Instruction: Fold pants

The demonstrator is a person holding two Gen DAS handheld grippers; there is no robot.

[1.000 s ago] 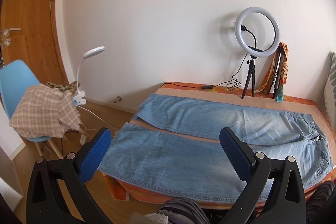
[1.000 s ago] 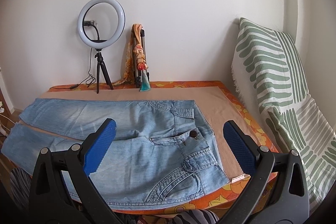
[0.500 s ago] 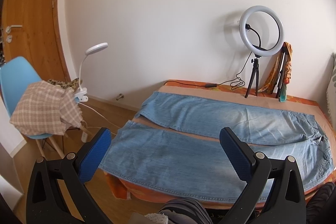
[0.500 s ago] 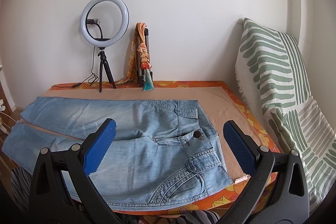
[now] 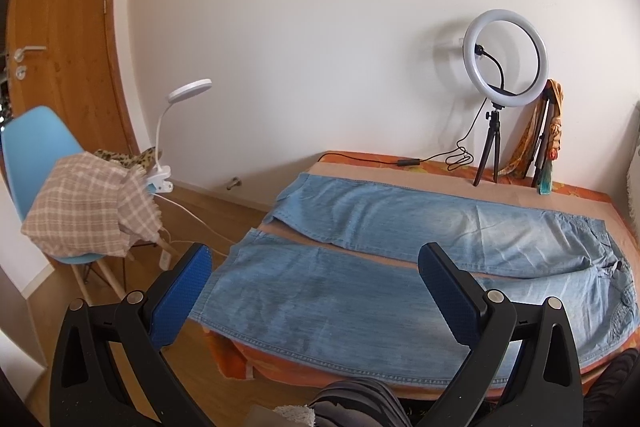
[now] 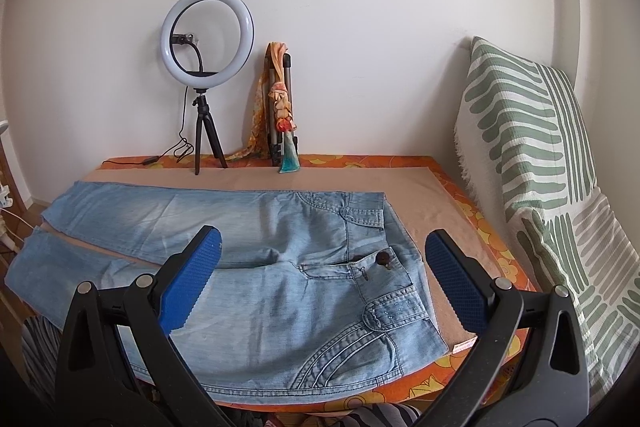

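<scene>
I am viewing the jeans [image 6: 256, 267] lying flat and fully unfolded on the tan mat [image 6: 404, 187] that covers the orange floral bedspread [image 6: 486, 227]. No fold is made yet; by my judgement the whole task is remaining: one leg over the other, then the length folded down.

The jeans are light blue washed denim, faded paler along the thighs, with white topstitching curving around the front pocket [image 6: 352, 343] and a dark brown button [image 6: 383, 259] at the waistband. The two legs are spreading apart in a narrow V, with a strip of mat showing between them. The near leg [image 5: 320, 303] is overhanging the mat's front edge, hem toward the door side.

I am holding the left gripper [image 5: 312, 291] above the near leg, jaws spread wide, gripping nothing. The right gripper [image 6: 322, 275] is hovering above the waistband end, jaws equally wide and empty. Both carry blue textured pads on black frames.

Beyond the jeans, a ring light on a tripod [image 6: 208, 39] is standing at the mat's far edge. A green-striped cushion [image 6: 532, 155] is leaning just right of the mat.
</scene>
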